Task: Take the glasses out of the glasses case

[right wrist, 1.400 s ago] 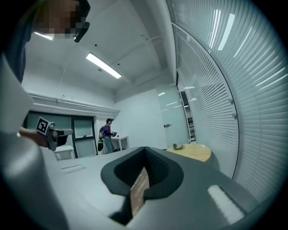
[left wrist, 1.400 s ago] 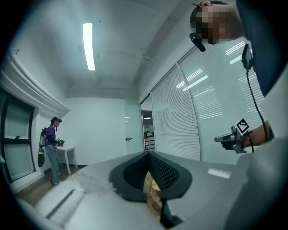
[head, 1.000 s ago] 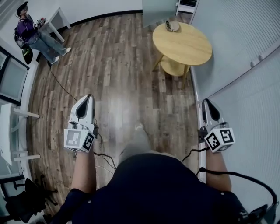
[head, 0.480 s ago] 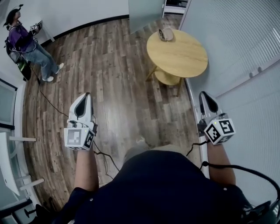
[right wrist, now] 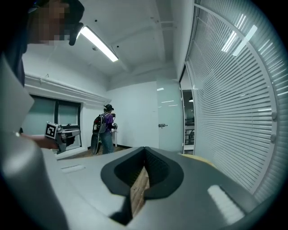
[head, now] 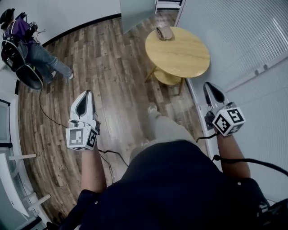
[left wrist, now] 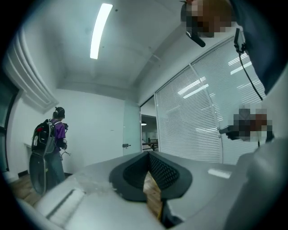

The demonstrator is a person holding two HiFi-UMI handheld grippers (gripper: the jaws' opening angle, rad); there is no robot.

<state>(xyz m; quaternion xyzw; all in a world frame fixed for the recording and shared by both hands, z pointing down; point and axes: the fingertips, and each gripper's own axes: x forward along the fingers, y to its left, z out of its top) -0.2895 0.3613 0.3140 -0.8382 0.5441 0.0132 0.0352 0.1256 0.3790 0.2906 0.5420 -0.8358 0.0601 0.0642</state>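
Observation:
A grey glasses case [head: 163,32] lies closed on the far edge of a round wooden table [head: 180,56], seen in the head view. No glasses are visible. My left gripper [head: 85,94] hangs over the wood floor, well short and left of the table, jaws shut with nothing in them. By the glass wall, just right of the table's near edge, my right gripper [head: 208,86] is held shut and empty too. In the left gripper view my left gripper [left wrist: 149,155] points across the room, and my right gripper [right wrist: 145,150] does the same in its own view.
A glass wall with blinds [head: 243,40] runs along the right. A person with a backpack [head: 20,47] stands at the far left, near a cable [head: 49,119] trailing on the floor. A frosted door [head: 135,11] stands behind the table. My leg [head: 162,128] steps forward between the grippers.
I have walked toward the table: it sits nearer and further left in the head view. Both grippers stay shut and level. One leg has swung forward.

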